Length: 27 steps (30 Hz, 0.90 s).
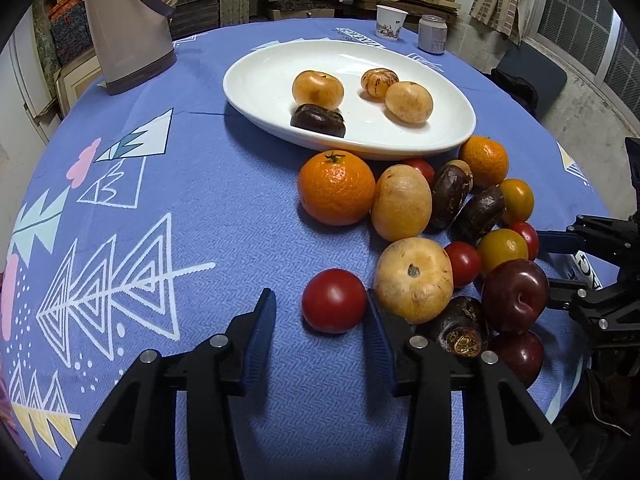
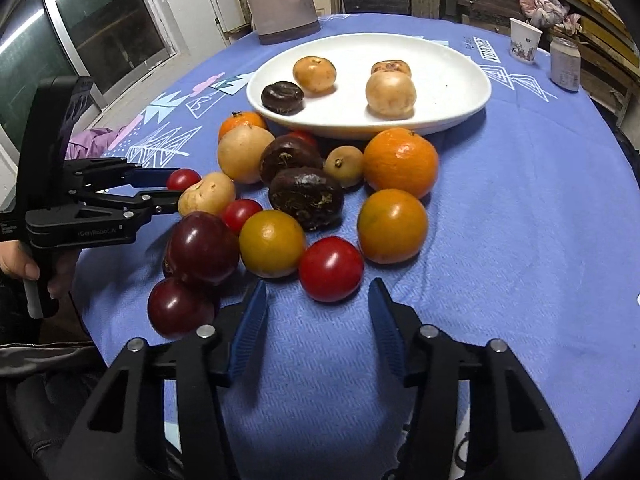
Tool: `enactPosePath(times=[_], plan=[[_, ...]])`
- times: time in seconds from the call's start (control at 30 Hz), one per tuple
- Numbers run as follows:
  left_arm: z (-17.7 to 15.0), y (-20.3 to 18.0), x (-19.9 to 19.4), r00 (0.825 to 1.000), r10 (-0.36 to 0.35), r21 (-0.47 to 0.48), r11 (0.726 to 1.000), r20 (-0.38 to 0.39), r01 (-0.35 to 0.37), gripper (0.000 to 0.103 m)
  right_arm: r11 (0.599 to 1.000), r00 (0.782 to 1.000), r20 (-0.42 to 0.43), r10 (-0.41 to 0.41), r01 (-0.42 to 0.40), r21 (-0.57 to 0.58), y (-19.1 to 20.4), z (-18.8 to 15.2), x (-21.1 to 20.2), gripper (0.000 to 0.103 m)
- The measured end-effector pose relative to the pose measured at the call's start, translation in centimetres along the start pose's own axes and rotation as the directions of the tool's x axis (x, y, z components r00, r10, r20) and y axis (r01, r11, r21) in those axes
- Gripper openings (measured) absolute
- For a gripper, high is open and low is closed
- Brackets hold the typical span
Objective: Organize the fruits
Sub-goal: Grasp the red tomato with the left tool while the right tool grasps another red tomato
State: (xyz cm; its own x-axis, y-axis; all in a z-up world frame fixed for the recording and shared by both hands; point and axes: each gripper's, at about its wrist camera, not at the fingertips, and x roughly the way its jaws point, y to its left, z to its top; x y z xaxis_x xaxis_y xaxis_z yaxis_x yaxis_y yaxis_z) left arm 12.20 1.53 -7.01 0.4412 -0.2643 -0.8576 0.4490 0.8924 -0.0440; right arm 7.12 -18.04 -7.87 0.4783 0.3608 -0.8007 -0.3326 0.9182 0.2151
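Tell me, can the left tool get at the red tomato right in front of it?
Probably yes: the left tool has its jaws either side of the red tomato, and only the tan fruit crowds one finger.

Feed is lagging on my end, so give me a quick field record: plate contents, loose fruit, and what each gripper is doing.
plate: white oval plate holding three tan fruits and one dark brown fruit
loose fruit: pile on the blue tablecloth in front of the plate, oranges, tan, dark, yellow and red ones
left gripper: open, jaws either side of a red tomato, left pad clear of it
right gripper: open, just short of another red tomato
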Motion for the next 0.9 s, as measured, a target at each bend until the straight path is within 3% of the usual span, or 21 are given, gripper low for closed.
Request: enactPosePath(times=[0.33,0.5,0.9], plan=[[0.1,0.0,0.0,1.000,0.000,0.000,1.000,-0.001,0.000,0.045,0.999,1.000,-0.008,-0.027,0.027,-0.021,0.4,0.2,0.1,0.045],[0.0,0.0,0.1,1.000,0.002,0.003,1.000,0.001,-0.002,0.045,0.999,1.000,0.019,-0.016,0.015,0.032,-0.9,0.1,-0.9,0.041],[0.0,-0.3,0.1,1.000,0.022,0.008,1.000,0.004,-0.022,0.045,0.987,0.993,0.015,-0.119,0.117,0.114,-0.5,1.0,0.6,0.032]])
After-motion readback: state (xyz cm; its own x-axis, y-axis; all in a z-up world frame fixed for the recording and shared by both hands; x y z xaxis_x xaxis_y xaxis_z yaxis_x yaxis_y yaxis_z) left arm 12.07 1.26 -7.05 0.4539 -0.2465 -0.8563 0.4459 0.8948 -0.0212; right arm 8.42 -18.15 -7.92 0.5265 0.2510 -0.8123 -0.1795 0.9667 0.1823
